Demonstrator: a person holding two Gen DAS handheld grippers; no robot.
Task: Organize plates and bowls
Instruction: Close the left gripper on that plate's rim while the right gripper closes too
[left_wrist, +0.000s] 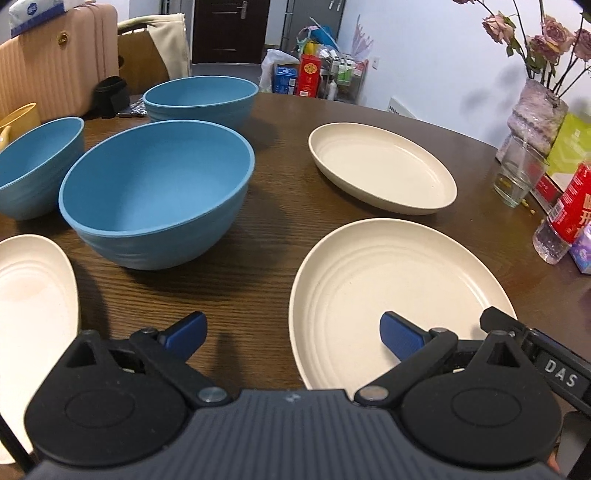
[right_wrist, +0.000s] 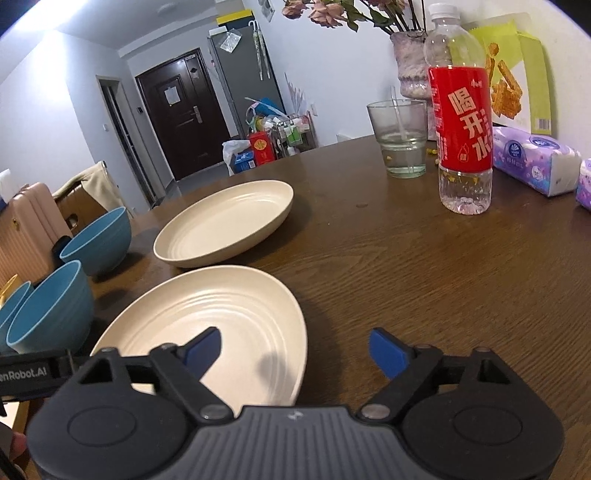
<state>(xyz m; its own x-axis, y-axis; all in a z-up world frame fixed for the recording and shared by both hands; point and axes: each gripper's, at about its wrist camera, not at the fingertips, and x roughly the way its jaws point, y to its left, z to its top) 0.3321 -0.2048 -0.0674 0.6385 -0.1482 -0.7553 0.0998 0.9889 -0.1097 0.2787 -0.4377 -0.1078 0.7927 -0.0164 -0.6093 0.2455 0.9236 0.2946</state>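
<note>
On table (right_wrist: 406, 258) | both tongs (left_wrist: 293, 334) (right_wrist: 295, 349) wide, empty | bottle (right_wrist: 461, 129), glass (right_wrist: 400, 140) beside plates (right_wrist: 225, 221)

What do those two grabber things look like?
Each hand-held gripper, left and right, has a ribbed dark grey body, two round black discs, black linkage arms with silver pins, and ridged blue rubber pads. White lettering, "DAS" and "Robot.AI", marks their black sides. No cables or sleeves show.

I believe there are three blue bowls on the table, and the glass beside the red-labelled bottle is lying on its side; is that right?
Not quite: the glass stands upright beside the red-labelled bottle, as the right wrist view shows. The three blue bowls are correct.
</note>
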